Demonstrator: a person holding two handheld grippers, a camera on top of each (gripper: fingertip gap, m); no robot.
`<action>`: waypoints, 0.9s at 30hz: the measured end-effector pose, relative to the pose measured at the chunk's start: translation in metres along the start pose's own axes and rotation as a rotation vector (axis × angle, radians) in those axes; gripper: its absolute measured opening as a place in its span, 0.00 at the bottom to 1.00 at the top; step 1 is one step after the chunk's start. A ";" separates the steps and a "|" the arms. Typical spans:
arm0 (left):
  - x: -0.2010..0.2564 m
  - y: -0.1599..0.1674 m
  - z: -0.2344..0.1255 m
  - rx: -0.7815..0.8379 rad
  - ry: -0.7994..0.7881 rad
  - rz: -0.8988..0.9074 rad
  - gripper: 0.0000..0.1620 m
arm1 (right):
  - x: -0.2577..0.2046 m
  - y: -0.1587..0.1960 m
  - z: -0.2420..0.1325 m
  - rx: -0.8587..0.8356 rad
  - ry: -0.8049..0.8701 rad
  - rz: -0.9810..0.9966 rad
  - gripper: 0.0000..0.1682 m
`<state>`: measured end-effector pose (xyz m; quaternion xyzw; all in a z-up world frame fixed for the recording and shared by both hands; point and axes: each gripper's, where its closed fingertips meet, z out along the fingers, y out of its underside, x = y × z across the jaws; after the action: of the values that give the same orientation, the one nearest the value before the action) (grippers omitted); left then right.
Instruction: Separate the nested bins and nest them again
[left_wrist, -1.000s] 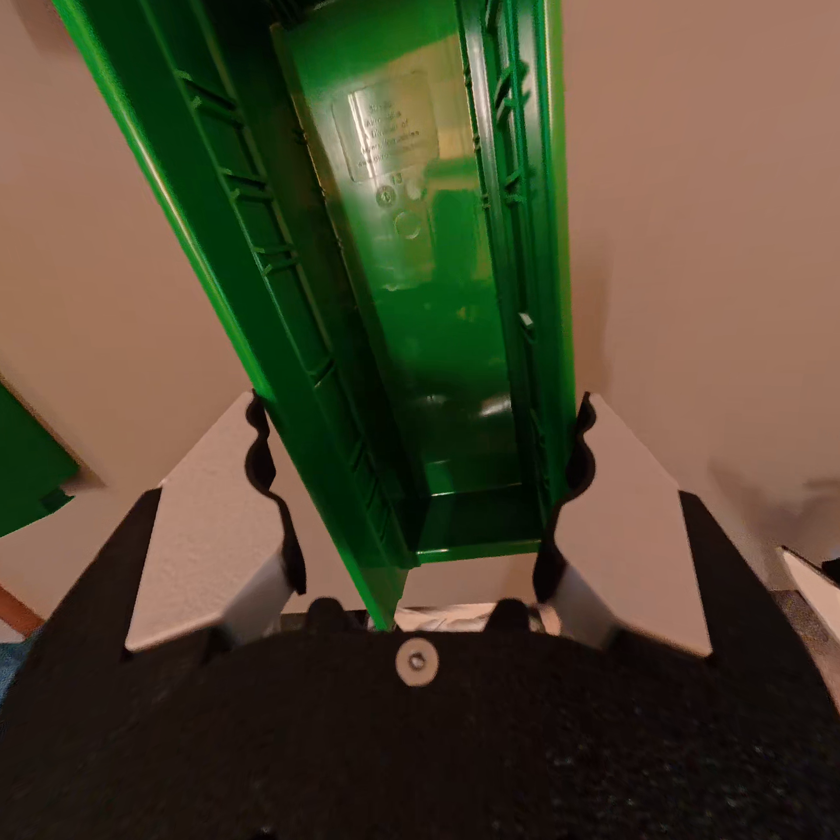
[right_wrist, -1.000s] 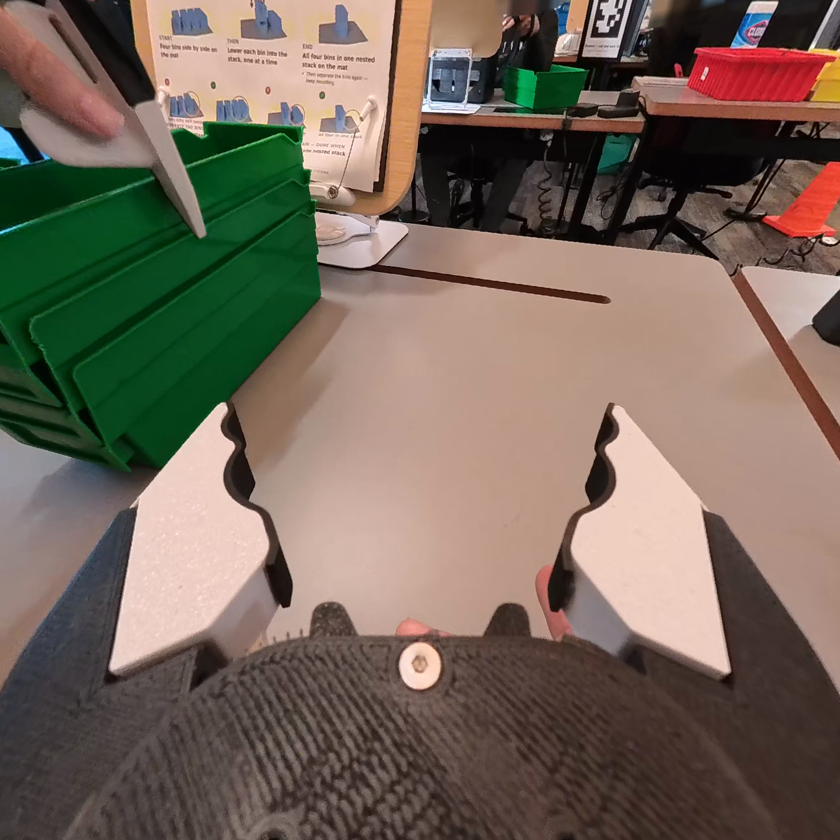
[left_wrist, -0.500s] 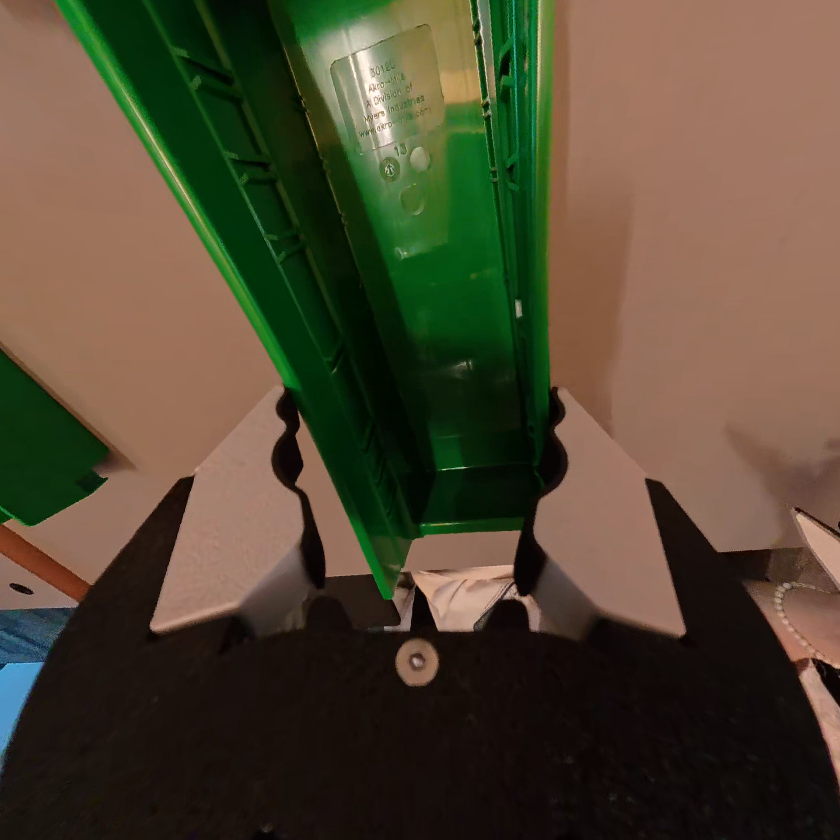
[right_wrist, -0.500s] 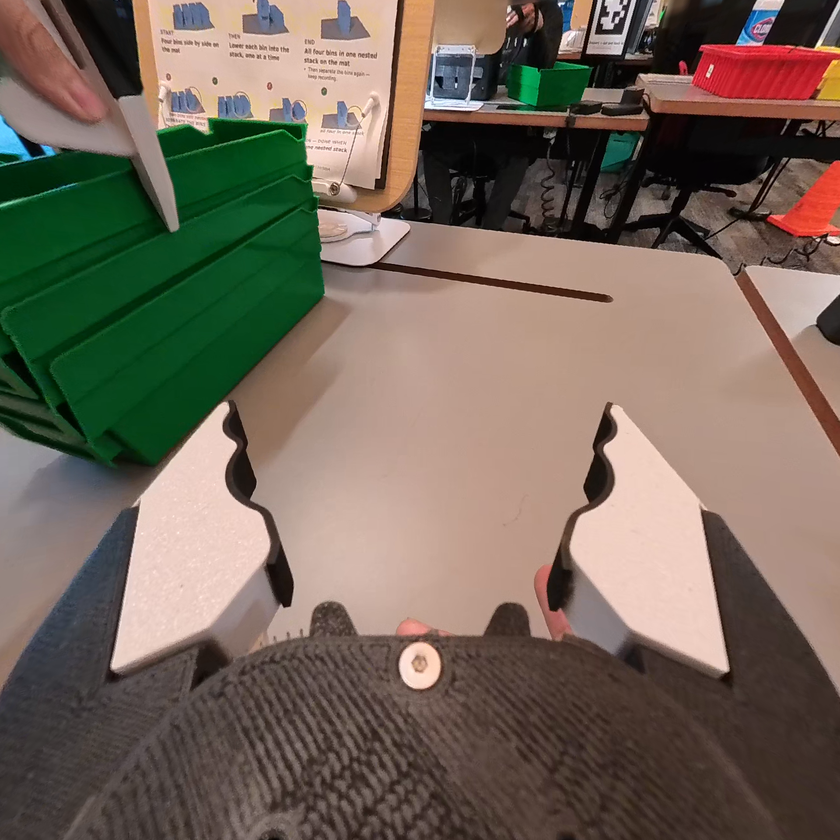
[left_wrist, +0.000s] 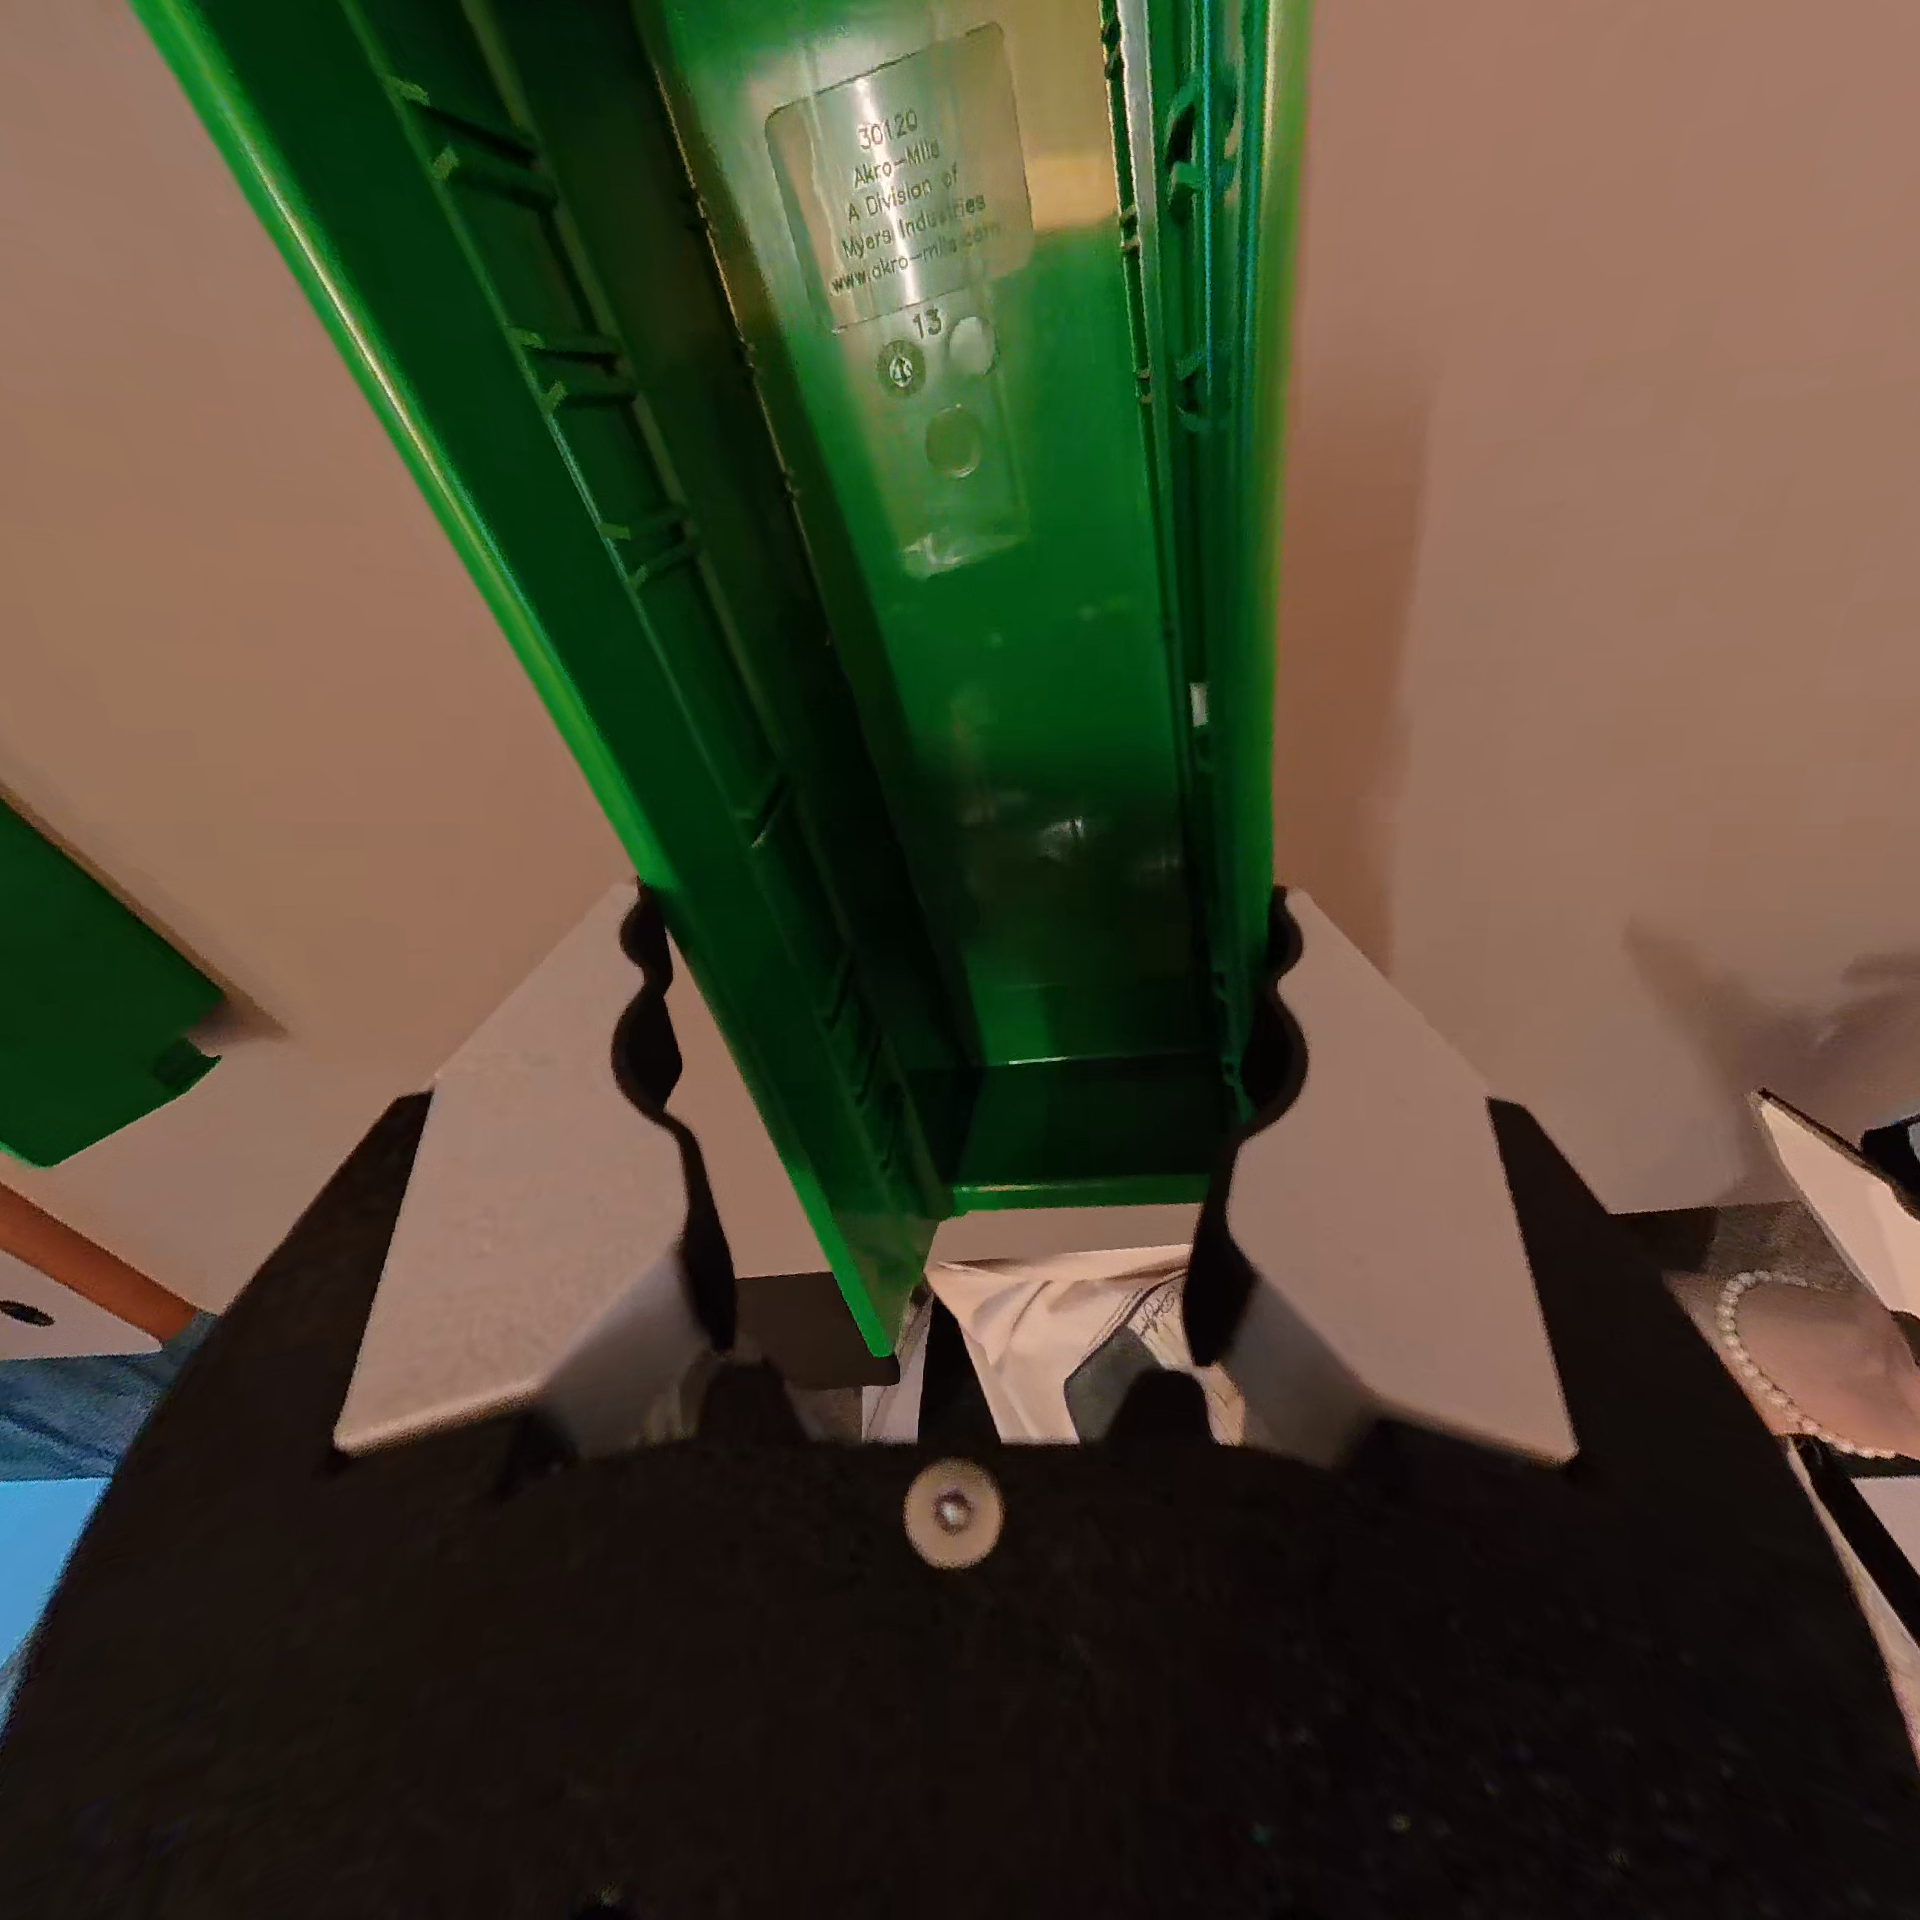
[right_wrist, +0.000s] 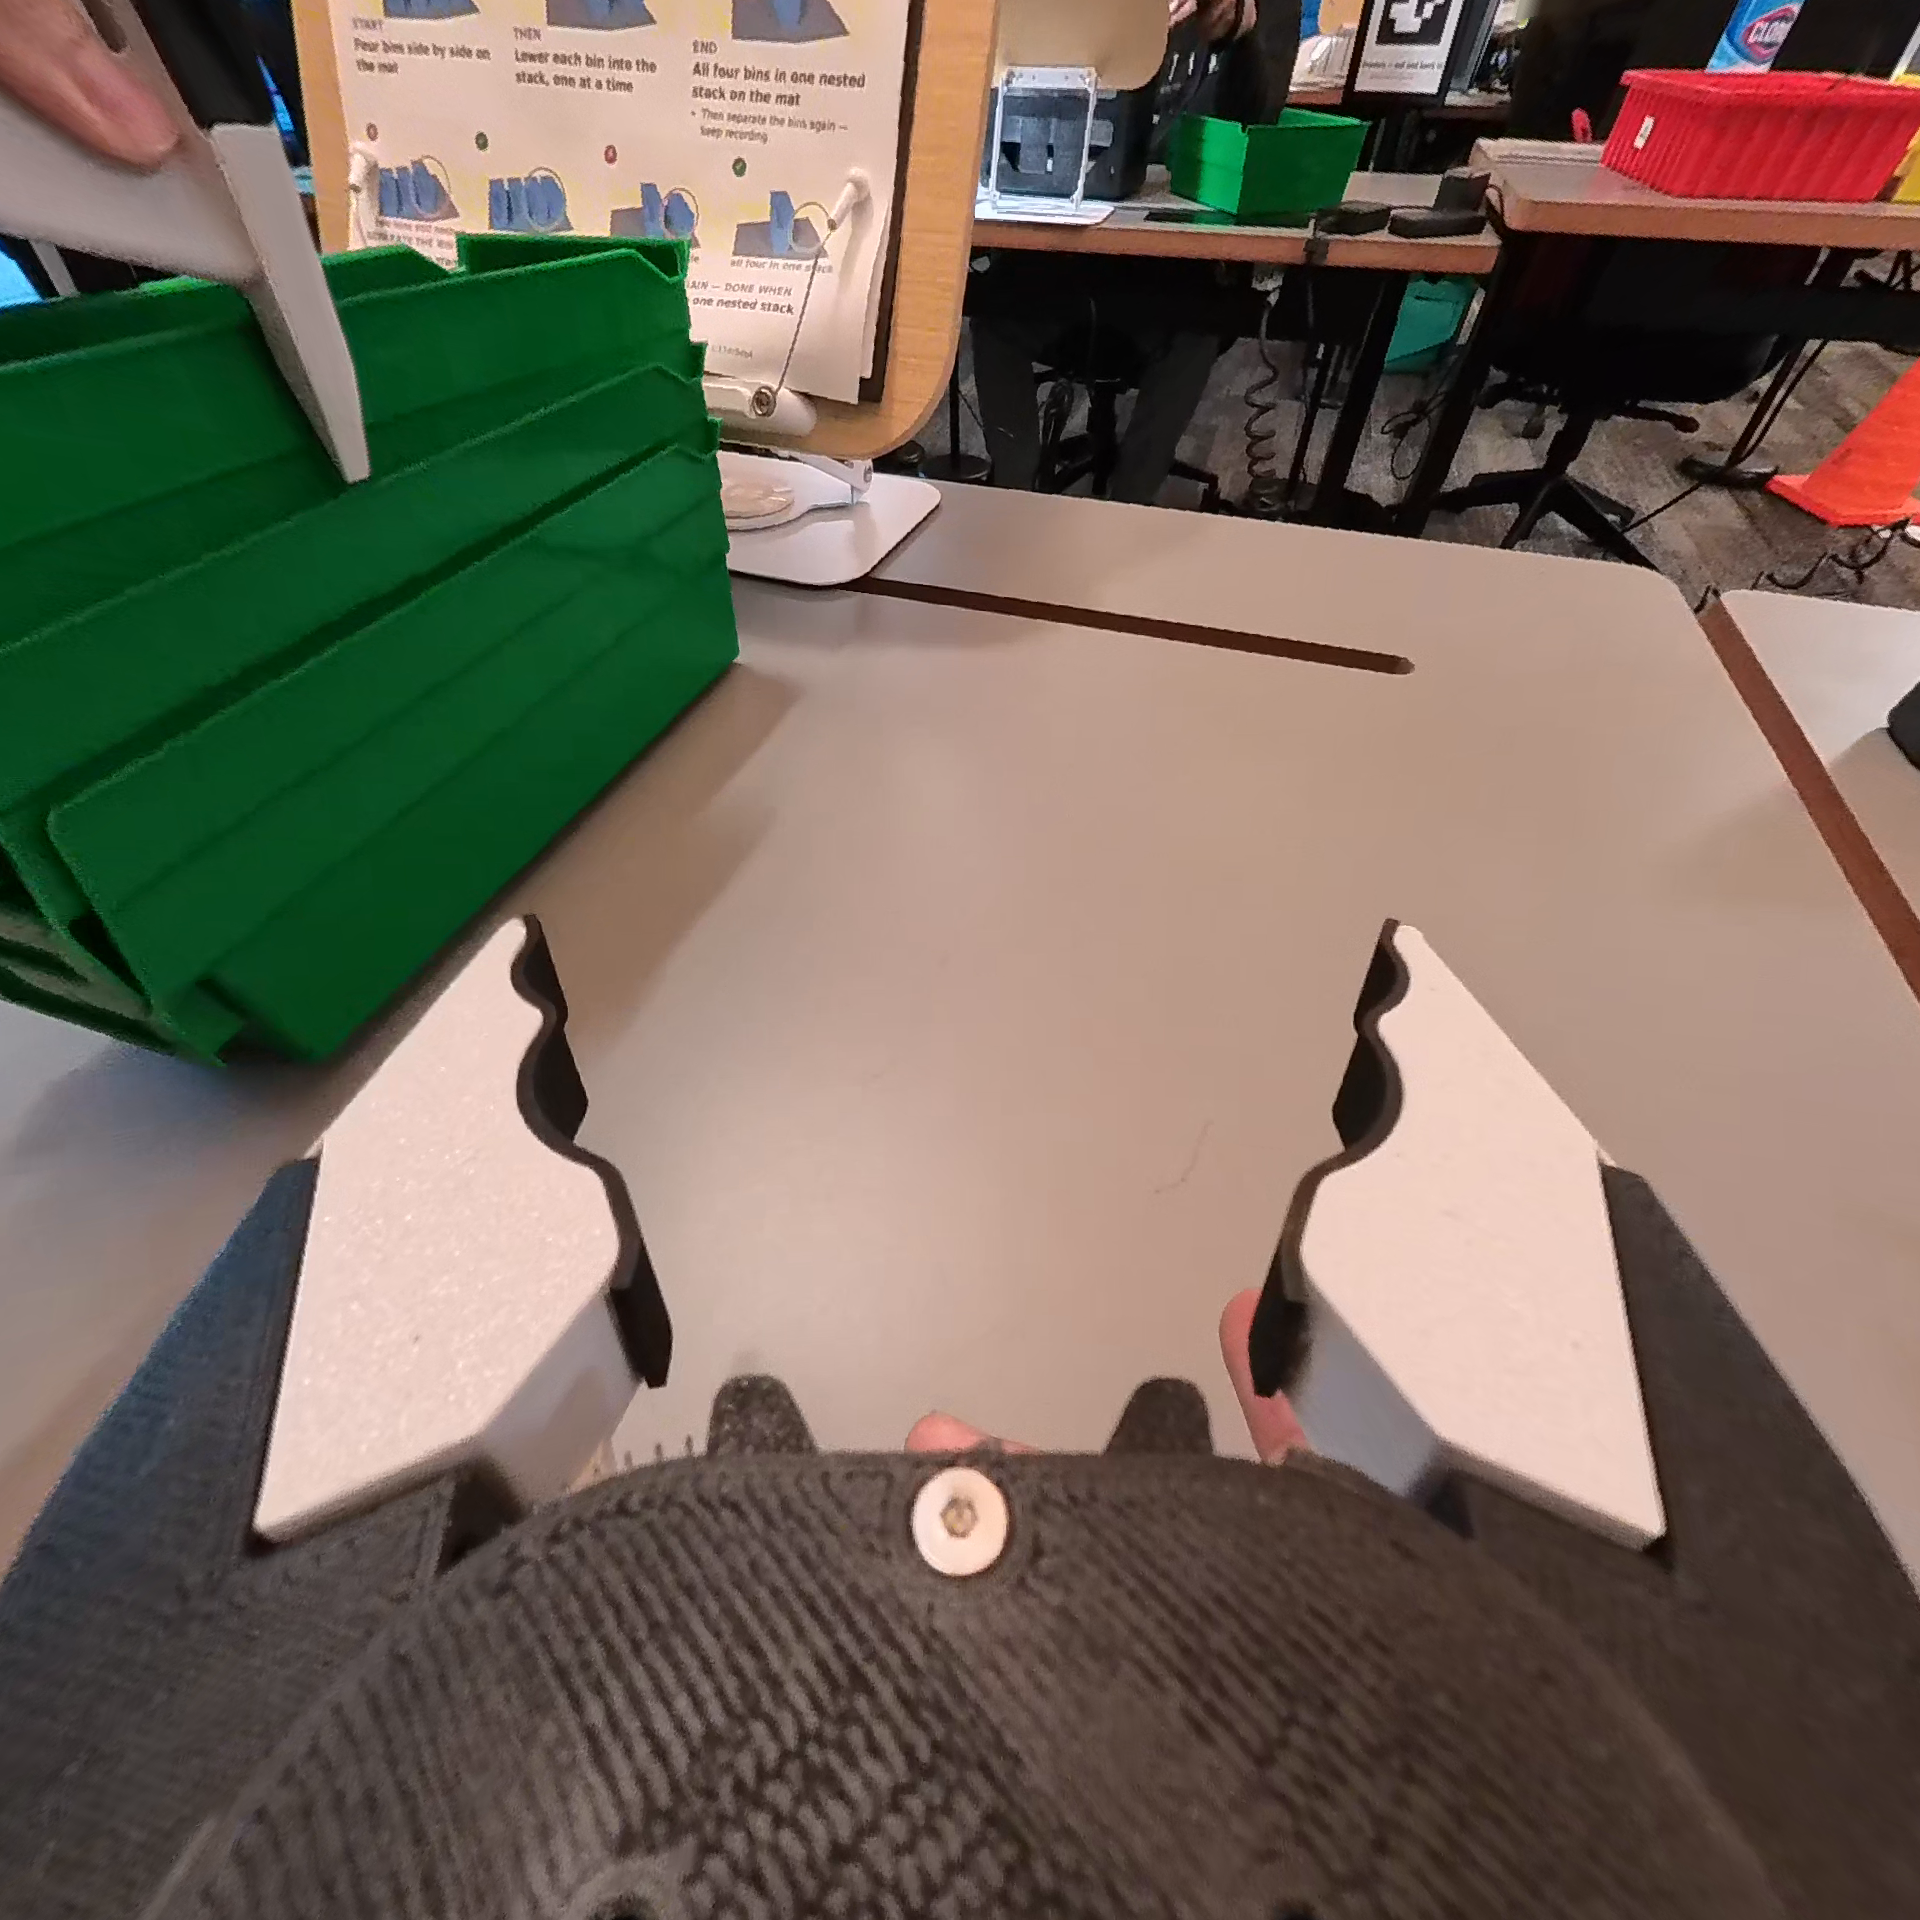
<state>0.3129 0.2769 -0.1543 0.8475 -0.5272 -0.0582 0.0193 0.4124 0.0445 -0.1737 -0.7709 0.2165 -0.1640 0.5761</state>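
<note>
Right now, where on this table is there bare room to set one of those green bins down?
The wide grey table is bare between the bins on the left, the dark slot at the back and the table's right edge; the open right hand-held gripper hovers over it. It is crowded at the left, where the left hand-held gripper reaches into the bins.

A shared lab or workshop room set up for recording

Rows of grey work tables (right_wrist: 1195, 831) are seen, with an illustrated instruction sheet (right_wrist: 623, 156) propped on a stand, storage bins (right_wrist: 1262, 156) on benches, trailing cables, and an orange cone (right_wrist: 1860, 468) on the carpet.
</note>
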 end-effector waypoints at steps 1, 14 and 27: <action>0.000 0.000 -0.001 0.003 0.001 -0.002 0.68 | -0.001 0.001 0.000 -0.002 -0.001 -0.002 0.87; -0.005 -0.001 -0.049 0.043 -0.042 0.000 0.57 | -0.003 0.006 0.004 -0.018 -0.011 0.001 0.87; -0.054 -0.003 -0.148 0.229 -0.004 -0.027 0.57 | -0.004 0.005 0.002 -0.015 -0.011 -0.011 0.87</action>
<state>0.3098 0.3224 -0.0036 0.8512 -0.5188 0.0005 -0.0793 0.4096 0.0474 -0.1788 -0.7774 0.2104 -0.1610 0.5705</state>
